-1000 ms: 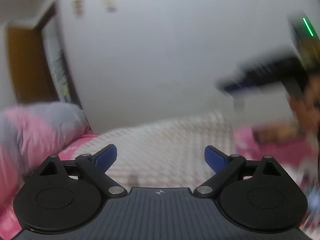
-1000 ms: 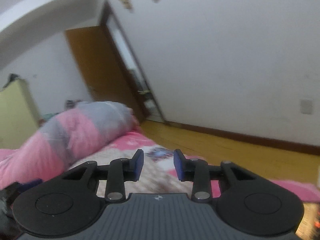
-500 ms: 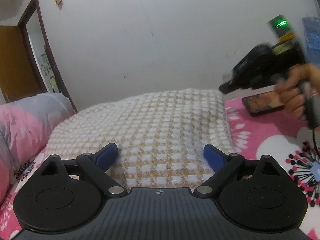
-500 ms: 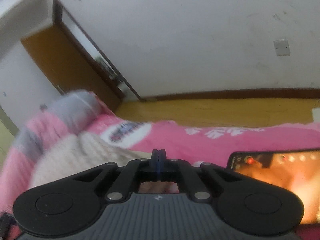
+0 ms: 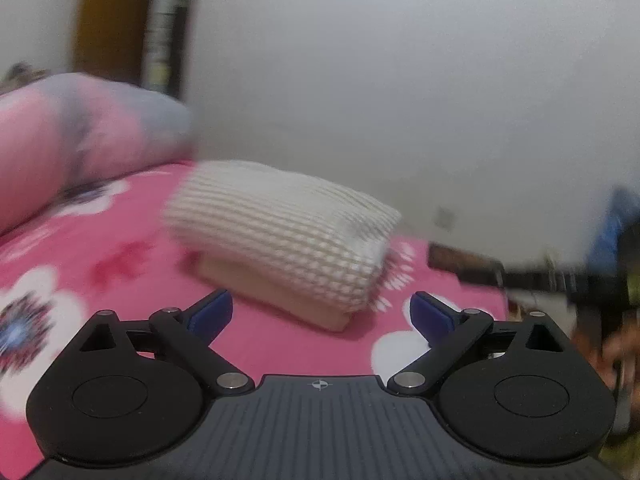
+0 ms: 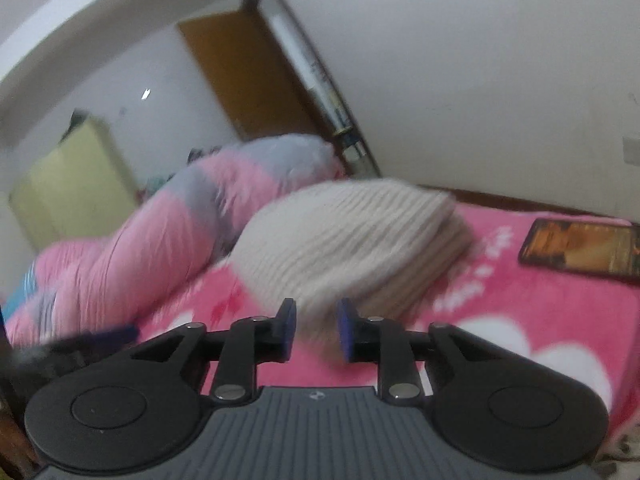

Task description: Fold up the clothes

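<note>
A cream knitted sweater (image 5: 288, 252) lies folded in a thick bundle on the pink flowered bedspread (image 5: 100, 272). My left gripper (image 5: 322, 308) hovers just in front of it, open wide with nothing between its blue pads. In the right wrist view the same sweater (image 6: 344, 240) bulges right ahead of my right gripper (image 6: 316, 316). Its jaws are opening, with a narrow gap, and the sweater's blurred near edge lies at the tips without being pinched. The right gripper (image 5: 560, 280) also shows as a dark blur at the right of the left wrist view.
A rolled pink and grey quilt (image 6: 160, 232) lies along the bed's left side. A phone (image 6: 580, 252) with a lit screen rests on the bedspread to the right. Behind are a white wall, a brown door (image 6: 240, 72) and a yellow cabinet (image 6: 72, 184).
The right gripper was shut half a second ago and now stands parted. Both grippers have drawn back from the sweater, which lies further off as a compact bundle.
</note>
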The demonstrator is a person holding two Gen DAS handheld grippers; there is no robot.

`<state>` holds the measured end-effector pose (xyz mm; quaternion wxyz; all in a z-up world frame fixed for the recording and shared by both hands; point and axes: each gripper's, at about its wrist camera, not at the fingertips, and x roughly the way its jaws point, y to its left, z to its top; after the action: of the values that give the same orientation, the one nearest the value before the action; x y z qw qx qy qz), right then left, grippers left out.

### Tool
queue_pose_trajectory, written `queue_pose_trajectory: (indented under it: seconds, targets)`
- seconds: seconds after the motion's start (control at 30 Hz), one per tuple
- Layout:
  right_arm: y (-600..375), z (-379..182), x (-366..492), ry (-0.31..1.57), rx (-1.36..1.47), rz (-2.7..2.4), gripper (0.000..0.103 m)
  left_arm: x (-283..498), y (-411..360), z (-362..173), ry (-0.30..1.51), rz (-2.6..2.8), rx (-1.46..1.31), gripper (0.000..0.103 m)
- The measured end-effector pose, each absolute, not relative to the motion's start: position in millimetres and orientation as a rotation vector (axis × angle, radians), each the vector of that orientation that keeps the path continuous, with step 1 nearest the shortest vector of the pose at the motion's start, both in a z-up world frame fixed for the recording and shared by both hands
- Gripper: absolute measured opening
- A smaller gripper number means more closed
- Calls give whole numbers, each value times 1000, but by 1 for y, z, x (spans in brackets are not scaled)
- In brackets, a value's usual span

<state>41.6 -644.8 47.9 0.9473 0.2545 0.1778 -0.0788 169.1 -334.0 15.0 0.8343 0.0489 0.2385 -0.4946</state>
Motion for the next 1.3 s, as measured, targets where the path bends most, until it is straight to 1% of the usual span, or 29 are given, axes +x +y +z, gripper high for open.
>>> queue_pose_trajectory:
  seconds: [0.03,0.07,0.1,0.13,0.17,0.2,0.23,0.3,0.33,0.4,0.47,0.5,0.6,0.83,1.03,1.3]
  targets:
    - [-631,51,32,371,494,-155,39,162,-319,20,508,-1016,69,101]
    - [-617,53,23,379,470,-149,50,154,-308,24,514,-985,37,101]
    - [-604,57,15,381,442,-153,55,147,-297,29,521,-954,5,102]
    - [-592,60,8,383,410,-161,56,140,-287,33,533,-929,-26,103]
    - [-580,64,1,388,374,-171,62,134,-281,35,551,-902,-47,103]
    - [-568,67,-6,392,341,-187,66,127,-276,36,566,-875,-64,103]
    - [-556,71,-14,394,308,-205,68,119,-272,37,573,-853,-65,103]
    - [-535,76,-28,400,254,-236,81,105,-264,37,587,-809,-66,103]
    - [-526,77,-34,404,238,-247,84,98,-260,36,586,-786,-59,103]
    - [-511,81,-47,415,198,-292,98,89,-250,36,597,-736,-45,103]
    - [-498,84,-59,416,159,-336,100,82,-243,35,605,-695,-41,103]
    - [-493,85,-64,413,145,-353,103,79,-240,34,610,-674,-33,103]
    - [-483,91,-79,397,130,-392,103,68,-230,36,613,-628,12,103]
    - [-478,100,-100,388,220,-426,103,54,-221,36,630,-618,7,103]
    - [-476,106,-105,384,230,-506,103,42,-221,37,585,-589,27,103]
    - [-464,106,-98,432,169,-536,103,35,-223,35,562,-543,58,103]
